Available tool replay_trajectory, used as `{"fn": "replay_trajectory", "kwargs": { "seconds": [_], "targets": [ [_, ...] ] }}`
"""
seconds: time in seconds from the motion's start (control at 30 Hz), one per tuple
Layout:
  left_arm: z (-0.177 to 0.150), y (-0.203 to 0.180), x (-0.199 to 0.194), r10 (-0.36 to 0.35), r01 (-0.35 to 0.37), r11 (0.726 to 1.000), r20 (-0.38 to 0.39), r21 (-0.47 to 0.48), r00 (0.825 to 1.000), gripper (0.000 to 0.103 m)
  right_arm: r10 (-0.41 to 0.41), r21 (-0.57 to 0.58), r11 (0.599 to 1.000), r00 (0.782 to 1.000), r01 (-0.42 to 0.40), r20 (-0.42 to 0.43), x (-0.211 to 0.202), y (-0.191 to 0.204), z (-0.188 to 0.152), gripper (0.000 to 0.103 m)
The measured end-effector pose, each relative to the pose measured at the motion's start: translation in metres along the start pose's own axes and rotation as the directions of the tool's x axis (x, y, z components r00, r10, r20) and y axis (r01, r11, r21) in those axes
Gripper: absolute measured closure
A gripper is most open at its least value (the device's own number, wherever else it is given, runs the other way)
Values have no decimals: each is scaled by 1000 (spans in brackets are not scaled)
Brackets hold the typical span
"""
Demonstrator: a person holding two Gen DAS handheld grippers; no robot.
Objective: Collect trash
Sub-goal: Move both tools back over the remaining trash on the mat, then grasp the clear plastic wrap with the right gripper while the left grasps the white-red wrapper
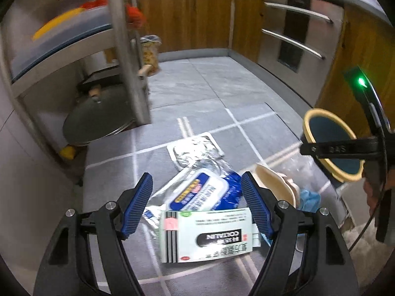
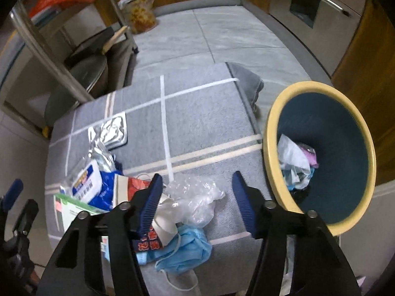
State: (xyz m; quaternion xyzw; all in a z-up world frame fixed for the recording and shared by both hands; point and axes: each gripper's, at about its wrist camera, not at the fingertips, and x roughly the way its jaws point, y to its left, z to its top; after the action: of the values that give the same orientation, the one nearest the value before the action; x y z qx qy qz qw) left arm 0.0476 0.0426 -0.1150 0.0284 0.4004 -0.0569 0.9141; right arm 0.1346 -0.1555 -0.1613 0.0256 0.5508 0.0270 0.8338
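Nearby, metal shelf [image 2: 61,56], pot lid [image 1: 98,120], wooden cabinets [image 1: 187,14], grey floor [image 2: 222,37]

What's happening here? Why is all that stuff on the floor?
A person is picking up trash from a grey mat with two grabbers. The left gripper hangs open above a white medicine box and a wipes pack. The right gripper is open over crumpled clear plastic and a blue face mask. The bin beside the mat already holds some trash.
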Motion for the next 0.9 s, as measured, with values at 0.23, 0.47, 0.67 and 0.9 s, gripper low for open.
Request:
{"fn": "replay_trajectory", "kwargs": {
  "seconds": [0.23,0.47,0.67,0.9],
  "targets": [
    [2,-19,10,-24,25,999,-14,48,1000,30,41,-18,999,994,-43,-101,23,-1,0,72],
    [2,-39,16,-55,57,995,-26,77,998,30,76,-11,997,994,-77,-84,15,-6,5,87],
    [4,-59,20,-106,109,991,-38,72,994,30,72,14,997,997,-72,-14,-5,-20,13,88],
    [4,-90,34,-164,169,983,-82,70,983,39,57,50,997,998,-57,15,-15,-46,15,88]
  ]
}}
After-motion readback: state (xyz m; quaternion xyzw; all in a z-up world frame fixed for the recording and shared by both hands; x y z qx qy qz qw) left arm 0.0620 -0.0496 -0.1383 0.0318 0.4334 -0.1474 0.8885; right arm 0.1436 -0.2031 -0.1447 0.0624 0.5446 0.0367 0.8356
